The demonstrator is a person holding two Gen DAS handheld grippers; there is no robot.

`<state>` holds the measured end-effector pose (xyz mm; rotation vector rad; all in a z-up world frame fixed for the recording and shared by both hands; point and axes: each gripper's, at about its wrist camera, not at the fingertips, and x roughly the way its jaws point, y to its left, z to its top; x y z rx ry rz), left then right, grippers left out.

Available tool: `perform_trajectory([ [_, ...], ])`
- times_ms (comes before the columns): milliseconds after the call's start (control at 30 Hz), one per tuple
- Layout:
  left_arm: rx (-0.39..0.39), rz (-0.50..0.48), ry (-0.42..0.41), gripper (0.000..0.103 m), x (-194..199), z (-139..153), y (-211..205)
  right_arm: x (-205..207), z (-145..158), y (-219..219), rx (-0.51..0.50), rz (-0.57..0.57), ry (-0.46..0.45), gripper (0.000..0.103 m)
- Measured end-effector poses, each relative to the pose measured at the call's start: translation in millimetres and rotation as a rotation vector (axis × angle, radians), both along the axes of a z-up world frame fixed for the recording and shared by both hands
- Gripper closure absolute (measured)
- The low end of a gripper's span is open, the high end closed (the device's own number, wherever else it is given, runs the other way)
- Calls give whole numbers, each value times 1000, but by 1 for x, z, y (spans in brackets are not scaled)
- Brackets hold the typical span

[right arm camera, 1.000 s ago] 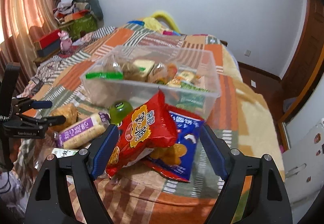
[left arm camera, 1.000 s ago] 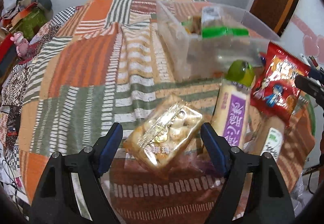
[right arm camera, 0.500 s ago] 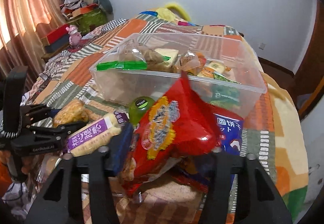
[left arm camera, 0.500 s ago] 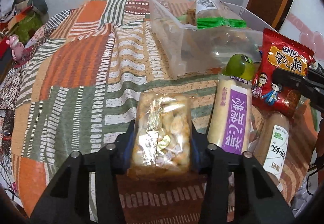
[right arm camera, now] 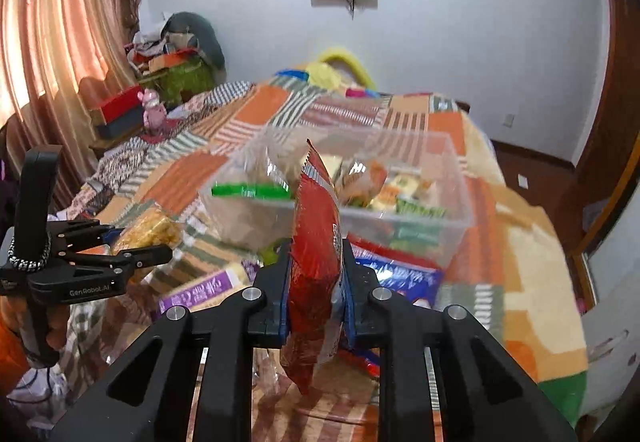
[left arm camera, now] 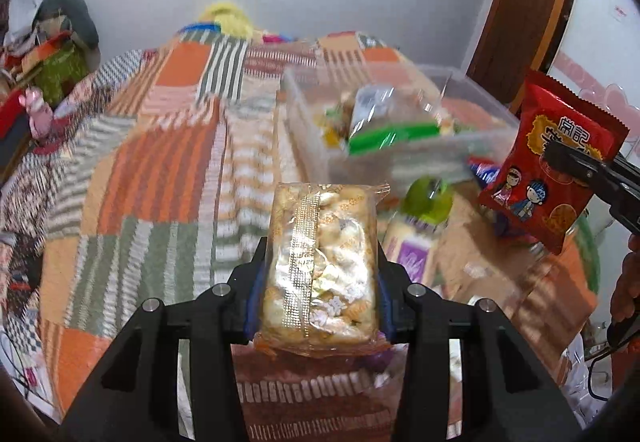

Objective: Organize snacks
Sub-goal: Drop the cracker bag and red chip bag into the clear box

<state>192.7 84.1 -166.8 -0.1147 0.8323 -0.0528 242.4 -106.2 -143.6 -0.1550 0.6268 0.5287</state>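
Observation:
My left gripper [left arm camera: 320, 258] is shut on a clear pack of small biscuits [left arm camera: 324, 226], held lengthwise above the patchwork blanket. The jaws of my right gripper [right arm camera: 316, 262] are closing, and their pads press a red snack bag [right arm camera: 314, 218] edge-on, lifted off the bed. In the left wrist view that red bag [left arm camera: 548, 162] hangs at the right in the right gripper [left arm camera: 576, 162]. The right wrist view shows the left gripper [right arm camera: 140, 240] with the biscuit pack [right arm camera: 154, 228] at the left. A clear plastic bin [right arm camera: 452, 218] with several snacks inside stands just beyond both.
On the blanket [left arm camera: 160, 162] in front of the bin lie a long purple-labelled pack [right arm camera: 200, 292], a green-capped item [left arm camera: 428, 198] and a blue snack bag [right arm camera: 396, 274]. Boxes and a pink toy [right arm camera: 150, 114] crowd the left bedside by the curtain.
Both grippers went from open around their packs to closed on them. Each has lifted its pack off the blanket, and the red bag now stands edge-on between the right fingers.

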Motion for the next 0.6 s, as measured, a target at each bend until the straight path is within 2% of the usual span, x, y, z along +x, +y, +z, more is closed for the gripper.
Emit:
perform_trajectory([
  [367, 12, -9, -108, 59, 33, 51, -16, 19, 40, -13, 47, -49, -108, 85],
  [600, 6, -5, -119, 59, 72, 58, -21, 42, 48, -7, 12, -84, -148, 85],
])
